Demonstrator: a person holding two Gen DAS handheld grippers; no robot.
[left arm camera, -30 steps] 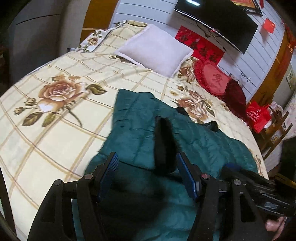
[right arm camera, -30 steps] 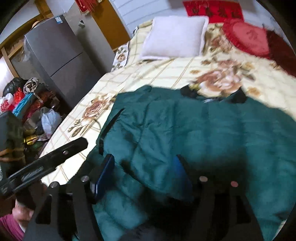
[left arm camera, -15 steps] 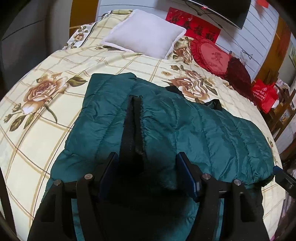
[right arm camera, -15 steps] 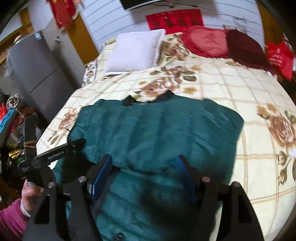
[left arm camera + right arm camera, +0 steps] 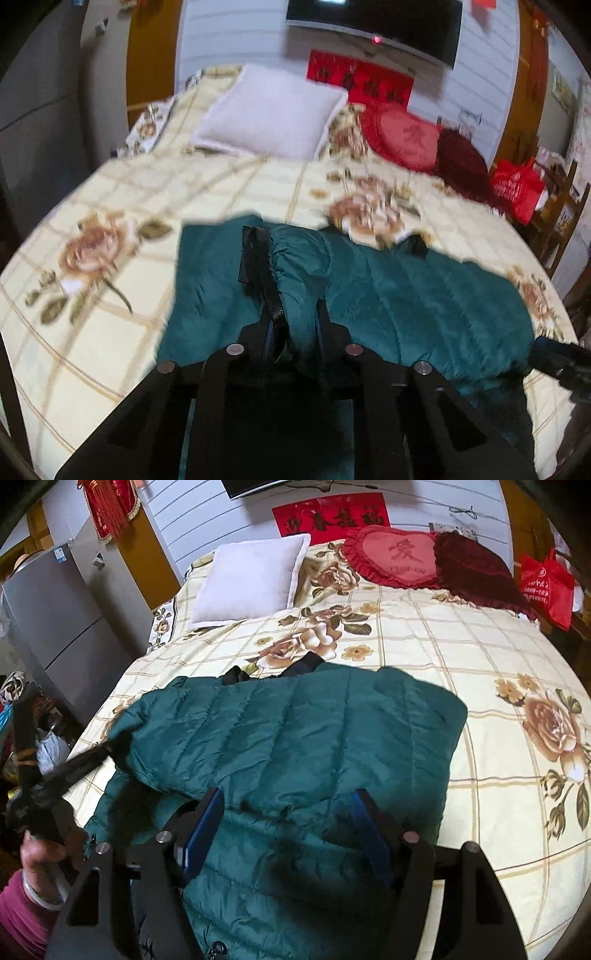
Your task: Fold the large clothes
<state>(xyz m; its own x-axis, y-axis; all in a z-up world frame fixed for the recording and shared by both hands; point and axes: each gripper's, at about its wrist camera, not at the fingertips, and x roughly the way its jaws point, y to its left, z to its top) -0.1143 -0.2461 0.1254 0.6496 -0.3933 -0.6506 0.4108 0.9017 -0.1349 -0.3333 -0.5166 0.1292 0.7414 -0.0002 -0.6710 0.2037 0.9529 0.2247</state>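
Observation:
A dark green quilted jacket lies across the floral bedspread, its far half folded over the near half. My left gripper is shut on a bunched fold of the jacket next to its black zipper edge. In the right wrist view the left gripper pinches the jacket's left side. My right gripper is open and empty, with its blue pads just above the jacket's near half. Its tip shows at the right edge of the left wrist view.
A white pillow, a red heart cushion and a dark red cushion lie at the head of the bed. A grey fridge and clutter stand left of the bed. A red bag hangs at the right.
My left gripper has shut on a fold of the jacket by the zipper edge. The right gripper has swung to the right and stays open.

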